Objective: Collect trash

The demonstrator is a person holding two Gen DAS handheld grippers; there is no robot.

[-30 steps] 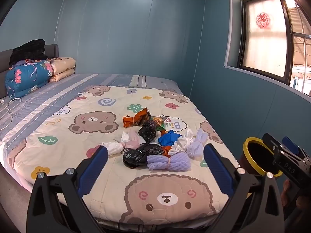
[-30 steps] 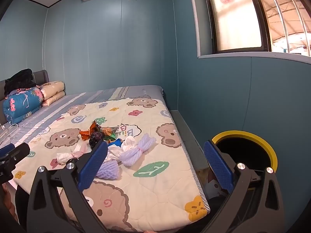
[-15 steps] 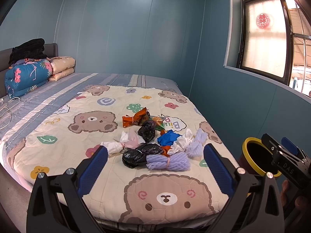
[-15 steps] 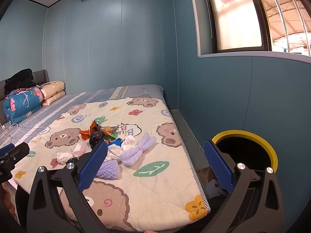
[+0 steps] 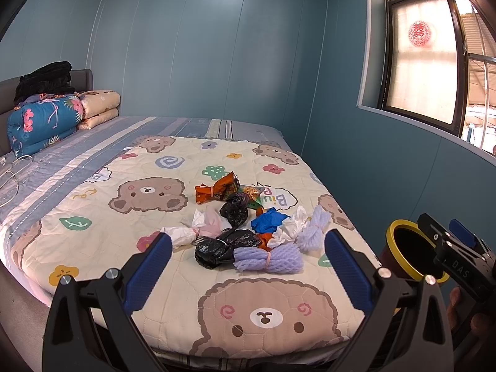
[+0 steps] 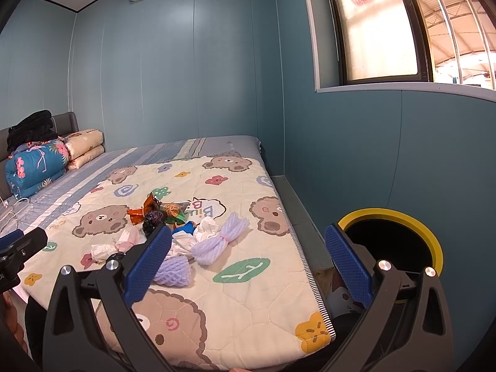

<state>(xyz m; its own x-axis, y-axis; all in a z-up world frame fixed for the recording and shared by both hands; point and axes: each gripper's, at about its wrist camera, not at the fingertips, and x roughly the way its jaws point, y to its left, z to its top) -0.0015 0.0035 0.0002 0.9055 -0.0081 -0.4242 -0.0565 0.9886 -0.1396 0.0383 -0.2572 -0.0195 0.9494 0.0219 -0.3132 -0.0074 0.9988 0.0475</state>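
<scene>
A pile of trash lies on the bear-print quilt [image 5: 93, 204]: purple foam nets [image 5: 268, 257], black bags [image 5: 228, 245], an orange wrapper [image 5: 217, 189], white crumpled paper [image 5: 291, 226], a blue scrap [image 5: 268, 220]. The pile also shows in the right wrist view [image 6: 217, 241]. My left gripper [image 5: 248, 266] is open and empty, held short of the pile. My right gripper [image 6: 248, 263] is open and empty, between the bed edge and a yellow-rimmed bin [image 6: 403, 241]. The bin also shows in the left wrist view [image 5: 406, 248].
Folded quilts and pillows [image 5: 46, 117] are stacked at the headboard with a white cable [image 5: 12, 170] beside them. A blue wall with a window [image 6: 381, 31] runs along the bed's right side. A narrow floor strip [image 6: 297, 210] separates bed and wall.
Both views have shifted very slightly; the grippers stay open and empty, and the trash has not moved.
</scene>
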